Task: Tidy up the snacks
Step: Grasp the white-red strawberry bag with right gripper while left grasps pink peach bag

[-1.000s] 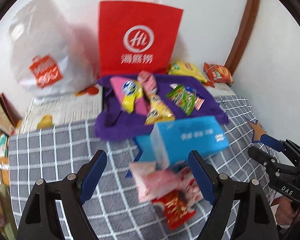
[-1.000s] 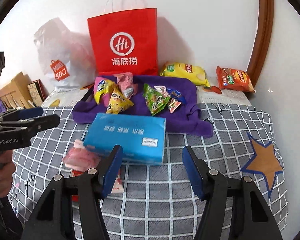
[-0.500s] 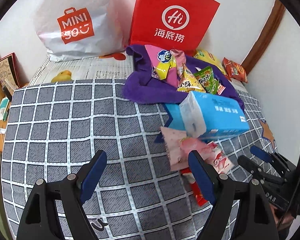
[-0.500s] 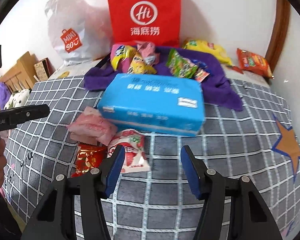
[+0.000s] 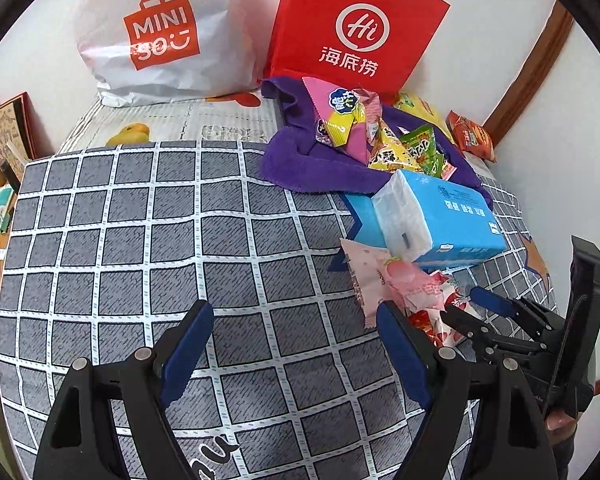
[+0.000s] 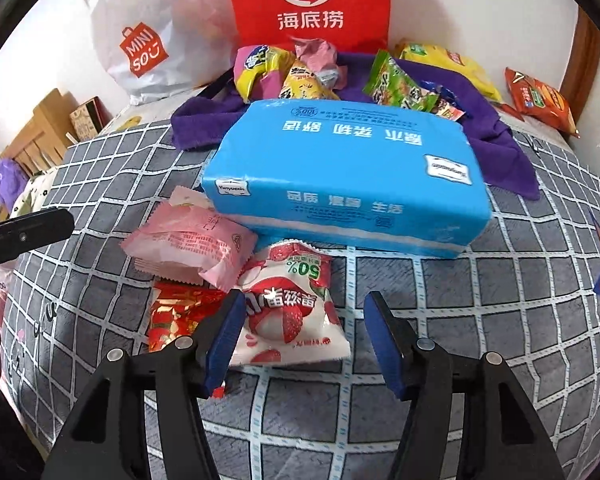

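A white strawberry snack packet (image 6: 288, 308) lies on the grey checked cloth (image 6: 460, 300) between the fingers of my right gripper (image 6: 305, 308). Its jaws are opening: the left finger overlaps the packet's edge and the right finger stands apart from it. Beside it lie a pink packet (image 6: 188, 240) and a red foil packet (image 6: 176, 312), in front of a blue tissue pack (image 6: 348, 176). My left gripper (image 5: 294, 316) is open over bare cloth, with the pink packet (image 5: 384, 276) just past its right finger. The right gripper (image 5: 464, 306) shows at that view's right edge.
Behind the tissue pack a purple towel (image 6: 508, 148) holds several snack packets. A red paper bag (image 6: 312, 4) and a white plastic bag (image 6: 144, 40) stand against the wall. A yellow chip bag (image 6: 452, 60) and an orange packet (image 6: 540, 100) lie at the back right. Boxes (image 6: 48, 128) crowd the left.
My right gripper has come down and closer, so the white packet now lies between its fingers. My left gripper swung left and down, from over the packets to bare cloth.
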Demonstrator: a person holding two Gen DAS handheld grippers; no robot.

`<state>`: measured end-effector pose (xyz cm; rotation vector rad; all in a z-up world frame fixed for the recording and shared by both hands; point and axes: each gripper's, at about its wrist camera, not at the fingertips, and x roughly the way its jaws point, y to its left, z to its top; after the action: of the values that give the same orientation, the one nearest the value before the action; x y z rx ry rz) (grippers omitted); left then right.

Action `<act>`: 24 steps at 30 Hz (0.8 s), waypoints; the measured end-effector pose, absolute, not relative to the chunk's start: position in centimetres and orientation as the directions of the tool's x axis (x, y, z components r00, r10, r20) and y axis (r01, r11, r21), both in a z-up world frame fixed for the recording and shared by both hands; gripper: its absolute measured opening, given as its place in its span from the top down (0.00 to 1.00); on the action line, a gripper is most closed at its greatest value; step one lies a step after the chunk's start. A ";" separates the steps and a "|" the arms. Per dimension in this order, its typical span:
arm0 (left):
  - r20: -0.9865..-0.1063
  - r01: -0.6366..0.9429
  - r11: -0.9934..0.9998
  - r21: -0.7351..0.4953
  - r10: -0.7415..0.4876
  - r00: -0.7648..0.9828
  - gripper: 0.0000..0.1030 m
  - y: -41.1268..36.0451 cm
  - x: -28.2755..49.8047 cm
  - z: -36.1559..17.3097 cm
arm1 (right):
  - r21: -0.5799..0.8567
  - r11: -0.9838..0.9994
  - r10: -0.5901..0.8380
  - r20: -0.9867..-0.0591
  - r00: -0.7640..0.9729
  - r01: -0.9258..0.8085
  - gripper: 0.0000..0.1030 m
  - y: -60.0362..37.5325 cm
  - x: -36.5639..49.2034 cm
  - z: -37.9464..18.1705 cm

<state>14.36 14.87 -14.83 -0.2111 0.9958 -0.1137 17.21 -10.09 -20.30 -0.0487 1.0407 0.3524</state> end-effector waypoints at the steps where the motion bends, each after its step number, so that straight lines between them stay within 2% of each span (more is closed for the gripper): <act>1: -0.820 -0.004 0.974 -0.227 -0.189 0.540 0.21 15.0 14.3 -14.9 | 0.130 0.942 0.267 -0.848 0.457 -0.308 0.37 -10.0 17.3 -20.3; 7: -0.825 -0.027 0.971 -0.239 -0.189 0.532 0.21 15.9 14.3 -15.3 | 0.154 0.928 0.295 -0.860 0.417 -0.340 0.36 -8.9 17.7 -20.8; 11: -0.827 -0.044 0.967 -0.250 -0.190 0.530 0.21 16.4 14.3 -15.4 | 0.105 0.930 0.260 -0.865 0.428 -0.352 0.36 -8.0 17.6 -21.3; 13: -0.828 -0.048 0.968 -0.248 -0.186 0.529 0.21 16.5 14.3 -15.4 | 0.072 0.934 0.237 -0.859 0.454 -0.350 0.39 -7.6 17.6 -21.5; 14: -0.829 -0.049 0.968 -0.246 -0.184 0.528 0.21 16.5 14.2 -15.3 | 0.063 0.935 0.229 -0.857 0.461 -0.348 0.44 -7.6 17.6 -21.5; 17: -0.828 -0.049 0.968 -0.247 -0.185 0.529 0.21 16.5 14.0 -15.3 | 0.057 0.935 0.229 -0.850 0.473 -0.350 0.48 -7.8 17.6 -21.5; 24: -0.825 -0.050 0.959 -0.280 -0.214 0.523 0.21 16.1 13.7 -15.5 | 0.078 0.946 0.236 -0.832 0.502 -0.315 0.49 -11.0 17.1 -20.7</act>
<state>13.75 16.08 -15.52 -0.2845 1.0193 -0.0995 17.08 -11.00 -20.68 -0.0878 0.9903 0.3335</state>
